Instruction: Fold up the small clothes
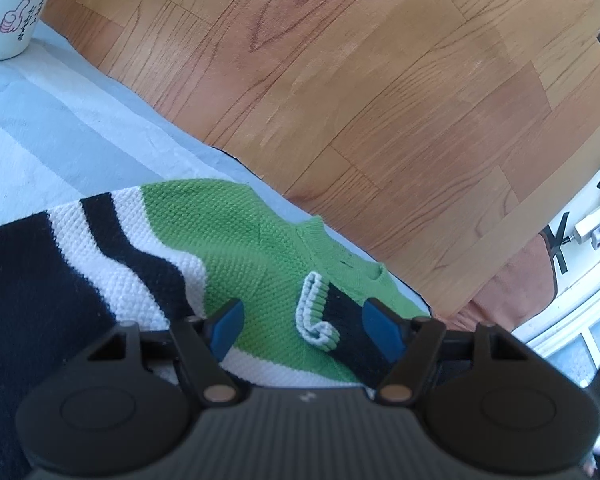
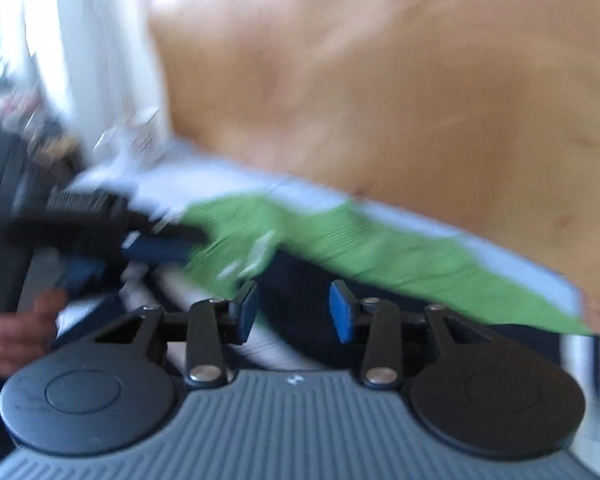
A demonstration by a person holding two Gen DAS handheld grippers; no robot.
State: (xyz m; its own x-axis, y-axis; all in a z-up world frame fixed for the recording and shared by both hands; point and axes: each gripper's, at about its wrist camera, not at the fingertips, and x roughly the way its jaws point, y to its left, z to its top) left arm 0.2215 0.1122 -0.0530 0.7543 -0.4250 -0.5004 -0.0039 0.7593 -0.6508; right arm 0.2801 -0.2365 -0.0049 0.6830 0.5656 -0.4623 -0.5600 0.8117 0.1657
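Observation:
A small knitted sweater [image 1: 228, 236], green at the top with white and navy stripes, lies on a pale blue cloth [image 1: 60, 128]. A navy sleeve with a white ribbed cuff [image 1: 312, 316] is folded over its green chest. My left gripper [image 1: 302, 326] is open just above the sweater, its blue pads either side of the cuff. In the blurred right wrist view my right gripper [image 2: 294, 312] is open over the sweater [image 2: 380, 256], above a navy part. The left gripper [image 2: 152, 252] shows there at the left.
A white enamel mug [image 1: 10, 12] with a pink thumbs-up print stands at the cloth's far left. Wooden floor [image 1: 360, 80] lies beyond the cloth's edge. White furniture and a power strip [image 1: 592, 228] are at the right. A hand [image 2: 16, 340] holds the left gripper.

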